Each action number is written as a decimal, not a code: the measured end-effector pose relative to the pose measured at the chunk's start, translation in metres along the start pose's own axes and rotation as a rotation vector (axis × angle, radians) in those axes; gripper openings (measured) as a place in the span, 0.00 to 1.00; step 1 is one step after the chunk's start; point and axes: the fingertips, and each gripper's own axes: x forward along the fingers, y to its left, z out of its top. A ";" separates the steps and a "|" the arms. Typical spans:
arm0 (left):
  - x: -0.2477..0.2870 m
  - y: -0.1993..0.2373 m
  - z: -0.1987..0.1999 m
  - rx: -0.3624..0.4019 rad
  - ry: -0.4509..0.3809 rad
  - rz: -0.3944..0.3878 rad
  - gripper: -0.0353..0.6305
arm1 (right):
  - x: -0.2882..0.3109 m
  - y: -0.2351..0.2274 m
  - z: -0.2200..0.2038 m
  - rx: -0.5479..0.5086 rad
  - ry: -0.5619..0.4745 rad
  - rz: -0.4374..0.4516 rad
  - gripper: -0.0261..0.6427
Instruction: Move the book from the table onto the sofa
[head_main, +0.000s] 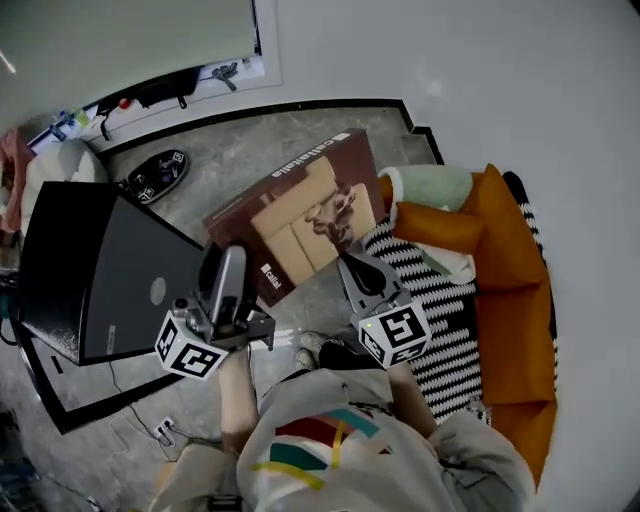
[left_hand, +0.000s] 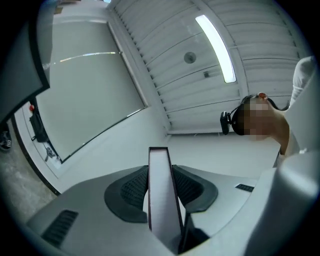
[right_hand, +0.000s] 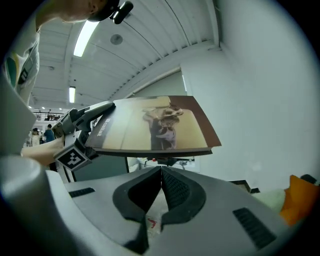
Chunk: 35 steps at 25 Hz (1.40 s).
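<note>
The book (head_main: 295, 215), large with a brown cover and a tan picture, hangs in the air between the black table (head_main: 90, 270) and the orange sofa (head_main: 510, 300). My left gripper (head_main: 232, 262) is shut on its near left edge. In the left gripper view the book (left_hand: 162, 200) stands edge-on between the pads of the left gripper (left_hand: 160, 165). My right gripper (head_main: 345, 258) is shut with nothing in it, its tips just under the book's near right edge. In the right gripper view the book (right_hand: 155, 125) floats above the closed right gripper (right_hand: 161, 172).
A black-and-white striped blanket (head_main: 440, 300), an orange pillow (head_main: 440, 225) and a pale green cushion (head_main: 430, 185) lie on the sofa. A dark oval device (head_main: 160, 175) sits on the grey floor by the wall. Cables (head_main: 165, 430) trail below the table.
</note>
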 end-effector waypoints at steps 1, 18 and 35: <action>0.004 -0.013 -0.019 -0.004 0.039 -0.019 0.28 | -0.022 -0.008 -0.004 0.014 -0.006 -0.037 0.06; 0.001 -0.117 -0.159 -0.134 0.384 -0.228 0.28 | -0.183 0.022 -0.065 0.126 0.058 -0.289 0.06; 0.089 -0.300 -0.343 -0.181 0.502 -0.448 0.29 | -0.431 -0.116 -0.118 0.225 0.036 -0.603 0.06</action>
